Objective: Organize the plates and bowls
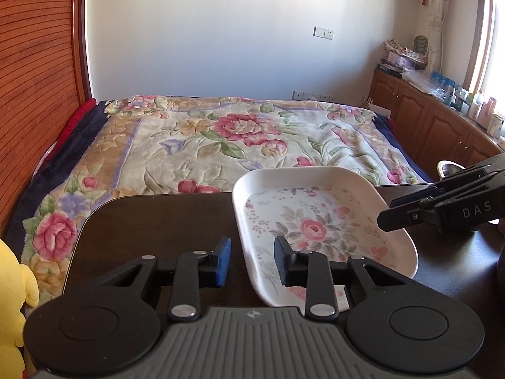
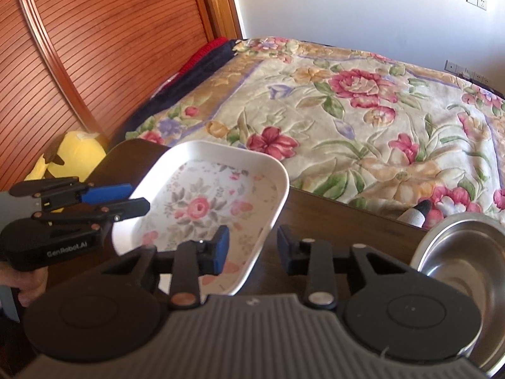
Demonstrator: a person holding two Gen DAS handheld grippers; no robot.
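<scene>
With my left gripper and right gripper each set apart astride a near rim of the flowered tray on the dark table, I'd clamp both evenly before lifting; readable: "DAS", "GenRobot.AI".

A bed under a flowered blanket fills the room, against a white wall. Ribbed wooden panelling stands left; low wooden cabinets run beneath a sunlit window with a curtain.
</scene>
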